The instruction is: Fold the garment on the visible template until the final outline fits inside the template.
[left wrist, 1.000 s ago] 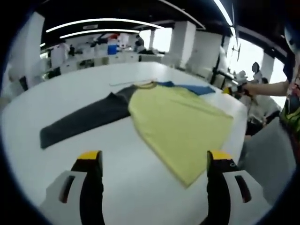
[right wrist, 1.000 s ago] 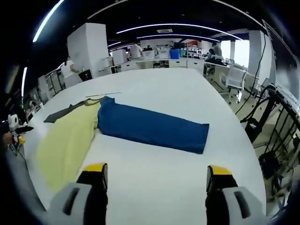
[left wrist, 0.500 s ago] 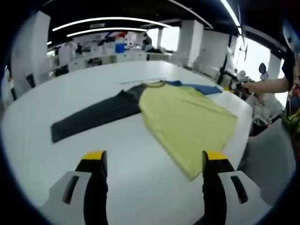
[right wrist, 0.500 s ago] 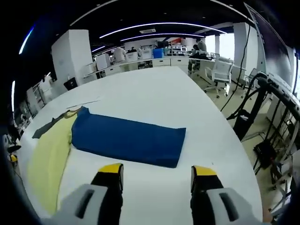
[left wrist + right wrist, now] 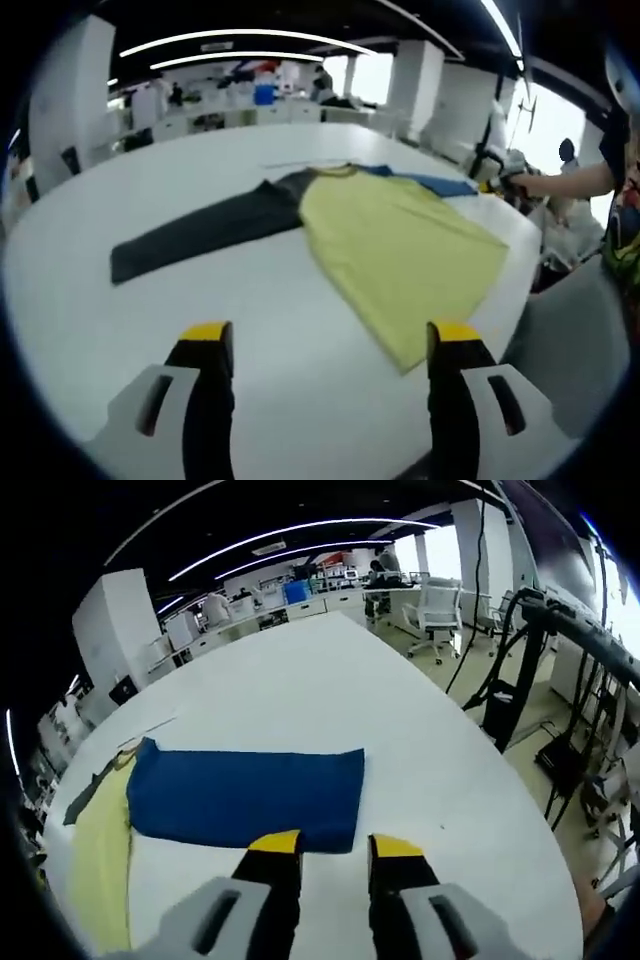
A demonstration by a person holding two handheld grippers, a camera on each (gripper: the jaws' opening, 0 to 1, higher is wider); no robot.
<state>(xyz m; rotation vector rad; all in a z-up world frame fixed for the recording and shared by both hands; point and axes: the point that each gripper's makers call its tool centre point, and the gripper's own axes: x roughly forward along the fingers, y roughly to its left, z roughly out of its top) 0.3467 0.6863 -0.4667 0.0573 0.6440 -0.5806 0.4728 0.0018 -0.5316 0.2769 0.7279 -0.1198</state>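
A long-sleeved garment lies flat on the white table (image 5: 80, 260). Its body is yellow (image 5: 400, 240), one sleeve is dark grey (image 5: 200, 232) and the other blue (image 5: 240, 795). My left gripper (image 5: 330, 345) is open over bare table, short of the yellow hem, with nothing between its fingers. My right gripper (image 5: 335, 845) is open with a narrow gap, right at the cuff end of the blue sleeve; the cuff's near edge sits just past the fingertips (image 5: 275, 842). In the left gripper view the blue sleeve (image 5: 435, 185) peeks out behind the yellow body.
A thin pale strip (image 5: 295, 163) lies on the table beyond the collar. A person's forearm (image 5: 560, 183) reaches in at the table's right edge. Office chairs (image 5: 435, 605), desks and a black cabled stand (image 5: 520, 680) surround the table.
My right gripper has moved up to the blue sleeve's cuff end and its jaws have narrowed a lot. The left gripper has stayed open, its view shifting only slightly.
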